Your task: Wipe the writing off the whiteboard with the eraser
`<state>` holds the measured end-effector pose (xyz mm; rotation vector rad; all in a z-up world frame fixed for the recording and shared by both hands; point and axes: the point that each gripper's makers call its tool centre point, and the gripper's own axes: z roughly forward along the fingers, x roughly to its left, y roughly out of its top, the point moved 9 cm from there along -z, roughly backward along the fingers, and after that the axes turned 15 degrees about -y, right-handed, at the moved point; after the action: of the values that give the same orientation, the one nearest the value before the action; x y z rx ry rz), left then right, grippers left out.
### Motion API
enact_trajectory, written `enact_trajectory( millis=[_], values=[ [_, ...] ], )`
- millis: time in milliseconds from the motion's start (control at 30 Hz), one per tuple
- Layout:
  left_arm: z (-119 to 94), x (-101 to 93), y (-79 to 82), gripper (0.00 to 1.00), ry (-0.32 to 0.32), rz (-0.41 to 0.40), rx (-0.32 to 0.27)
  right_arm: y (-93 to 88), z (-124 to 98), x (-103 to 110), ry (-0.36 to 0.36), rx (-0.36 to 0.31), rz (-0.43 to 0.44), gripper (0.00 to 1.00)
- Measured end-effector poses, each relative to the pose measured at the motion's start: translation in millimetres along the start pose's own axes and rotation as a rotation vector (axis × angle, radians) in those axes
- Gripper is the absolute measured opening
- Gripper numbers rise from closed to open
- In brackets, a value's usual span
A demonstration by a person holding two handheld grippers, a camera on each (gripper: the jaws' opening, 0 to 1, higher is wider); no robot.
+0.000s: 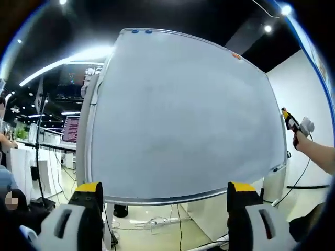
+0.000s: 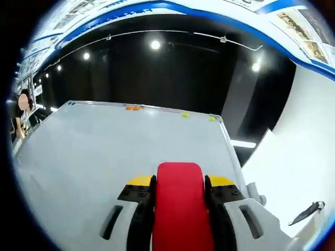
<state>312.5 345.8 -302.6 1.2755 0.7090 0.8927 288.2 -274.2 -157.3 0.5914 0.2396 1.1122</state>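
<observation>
A large whiteboard [image 1: 183, 115] on a stand faces me in the left gripper view; its surface looks blank, with only faint grey smears. My left gripper [image 1: 166, 191] is open, its yellow-tipped jaws apart below the board's lower edge, holding nothing. At the right edge of that view a person's arm holds the right gripper [image 1: 291, 124] beside the board's right side. In the right gripper view, my right gripper [image 2: 180, 183] is shut on a red eraser [image 2: 180, 204], which points along the whiteboard [image 2: 104, 151] near its right edge.
Small coloured magnets [image 2: 132, 108] sit along the board's top edge. Cables [image 1: 152, 224] lie on the floor under the board. A white wall [image 1: 306, 94] stands to the right. At the left are desks, a monitor [image 1: 70, 129] and a seated person [image 1: 6, 157].
</observation>
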Motion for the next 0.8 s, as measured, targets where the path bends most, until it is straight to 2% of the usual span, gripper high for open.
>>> enact_trajectory(
  millis=[67, 167, 233, 267, 300, 367, 467, 667, 700, 800],
  values=[
    [-1, -1.5, 0.8, 0.99, 0.011, -0.005, -0.006, -3.3, 7, -2, -0.016, 0.034, 0.0, 0.39],
    [-1, -5.4, 2.3, 0.99, 0.012, -0.006, -0.029, -5.3, 14, -4, -0.04, 0.036, 0.025, 0.4],
    [1, -10.9, 1.4, 0.99, -0.038, -0.021, -0.038, -8.6, 16, -3, -0.048, 0.042, 0.02, 0.4],
    [2, -14.9, 0.0, 0.99, -0.054, -0.055, -0.03, -11.8, 18, -2, -0.042, 0.05, 0.02, 0.39],
    [2, -15.7, 0.4, 0.99, -0.058, -0.05, -0.027, -22.8, 22, -3, -0.046, 0.071, 0.033, 0.39],
    [2, -21.0, 3.2, 0.99, -0.075, -0.028, -0.022, -25.0, 21, 0, -0.04, 0.087, 0.023, 0.39],
    [1, -26.3, 9.6, 0.99, -0.086, -0.009, -0.025, -40.7, 33, -4, -0.037, 0.114, 0.015, 0.39],
    [1, -24.2, 15.9, 0.99, -0.093, -0.007, -0.052, -50.3, 41, -11, -0.044, 0.127, 0.175, 0.4],
    [2, -20.7, 16.7, 0.99, -0.104, -0.042, -0.058, -52.0, 43, -12, -0.043, 0.13, 0.199, 0.4],
    [2, -16.1, 15.3, 0.99, -0.103, -0.05, -0.061, -53.2, 45, -13, -0.031, 0.118, 0.162, 0.4]
  ],
)
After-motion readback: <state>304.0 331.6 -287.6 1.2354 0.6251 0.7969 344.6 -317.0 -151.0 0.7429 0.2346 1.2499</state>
